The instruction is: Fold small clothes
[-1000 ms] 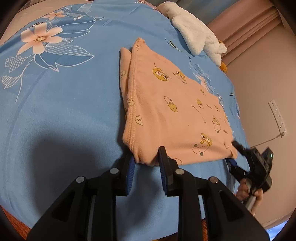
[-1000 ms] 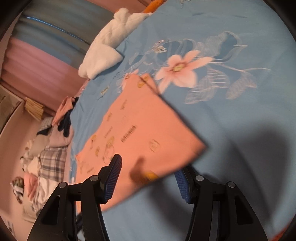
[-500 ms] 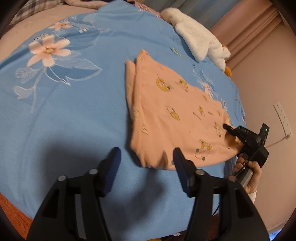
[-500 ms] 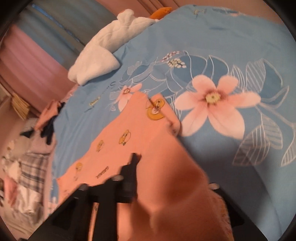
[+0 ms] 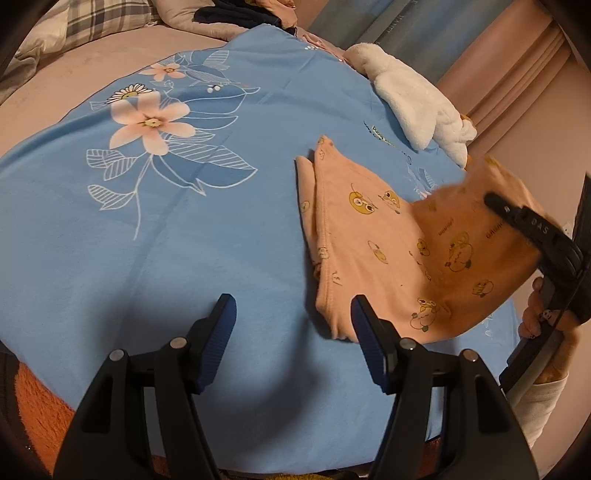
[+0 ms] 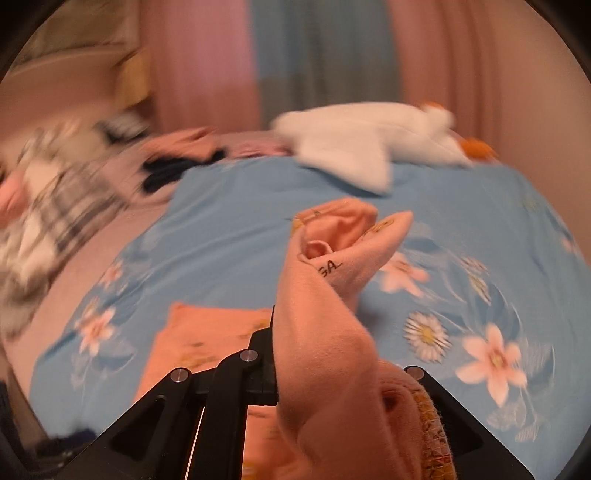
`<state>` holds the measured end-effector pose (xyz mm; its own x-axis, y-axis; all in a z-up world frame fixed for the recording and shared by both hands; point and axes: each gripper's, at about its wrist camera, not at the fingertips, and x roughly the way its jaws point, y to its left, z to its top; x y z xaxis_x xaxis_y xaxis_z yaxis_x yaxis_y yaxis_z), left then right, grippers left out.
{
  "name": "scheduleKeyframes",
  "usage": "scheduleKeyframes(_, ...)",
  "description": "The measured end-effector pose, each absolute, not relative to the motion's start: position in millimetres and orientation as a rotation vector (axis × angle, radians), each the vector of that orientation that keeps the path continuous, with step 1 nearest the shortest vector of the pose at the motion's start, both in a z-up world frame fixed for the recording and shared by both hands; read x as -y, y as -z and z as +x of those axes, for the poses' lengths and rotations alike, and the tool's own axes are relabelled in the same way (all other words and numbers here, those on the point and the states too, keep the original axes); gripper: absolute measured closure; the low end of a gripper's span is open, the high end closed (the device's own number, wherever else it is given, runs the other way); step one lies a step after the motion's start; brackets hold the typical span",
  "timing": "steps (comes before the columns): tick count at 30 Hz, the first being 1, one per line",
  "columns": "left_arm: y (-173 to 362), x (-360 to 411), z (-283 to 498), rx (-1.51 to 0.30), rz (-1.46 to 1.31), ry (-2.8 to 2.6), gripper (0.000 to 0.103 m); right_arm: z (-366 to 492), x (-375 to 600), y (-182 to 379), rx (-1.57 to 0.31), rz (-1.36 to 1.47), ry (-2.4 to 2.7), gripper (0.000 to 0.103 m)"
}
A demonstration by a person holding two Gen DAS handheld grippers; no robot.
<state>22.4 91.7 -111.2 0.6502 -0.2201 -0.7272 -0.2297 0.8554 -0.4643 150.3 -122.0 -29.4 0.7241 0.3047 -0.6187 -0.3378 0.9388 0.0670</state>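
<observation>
The peach garment point(image 5: 373, 236), printed with small yellow cartoon figures, is lying on the blue flowered bedsheet point(image 5: 184, 240), right of the middle in the left wrist view, with its near right end now rising off the sheet. A second ago it was lying flat, with the left gripper point(image 5: 291, 328) pinching its near left corner and the right gripper point(image 5: 495, 201) spread around the near right one. Now the roles are swapping: the left gripper's jaws are opening, standing wide over bare sheet with the near left corner lying just beside the right finger, nothing pressed between them. The right gripper's jaws are closing tight on the cloth, and a bunched fold is draping over them in the right wrist view, hiding the tips. This is looking like the start of the next fold, the right end being carried over toward the far left, while the released corner is staying down as the base.

A white plush toy point(image 5: 417, 107) is lying beyond the garment at the far right, apart from it. Plaid bedding point(image 5: 85, 22) and dark clothes point(image 5: 236, 14) are piled at the far edge, well apart. Nothing is blocking the fold path across the sheet.
</observation>
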Motion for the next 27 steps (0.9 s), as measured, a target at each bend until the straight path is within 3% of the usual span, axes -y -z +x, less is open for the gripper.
scheduleKeyframes(12,115.3,-102.4,14.2,-0.89,-0.559,-0.037,0.039,144.0,38.8,108.9,-0.919,-0.259,-0.51,0.09)
scheduleKeyframes(15,116.2,-100.8,15.1,-0.898,-0.556,-0.036,0.039,138.4,40.4,106.4,-0.918,-0.256,-0.538,0.079)
scheduleKeyframes(17,116.2,-99.9,15.8,-0.901,-0.552,-0.038,0.039,135.1,44.4,99.7,-0.943,-0.203,-0.611,0.053)
scheduleKeyframes(18,115.6,-99.4,16.1,-0.902,-0.549,-0.039,0.039,132.3,46.6,95.3,-0.952,-0.167,-0.654,0.048)
scheduleKeyframes(27,109.7,-97.8,15.7,-0.896,-0.529,-0.047,0.037,105.4,68.7,64.3,-0.938,-0.015,-0.826,0.046)
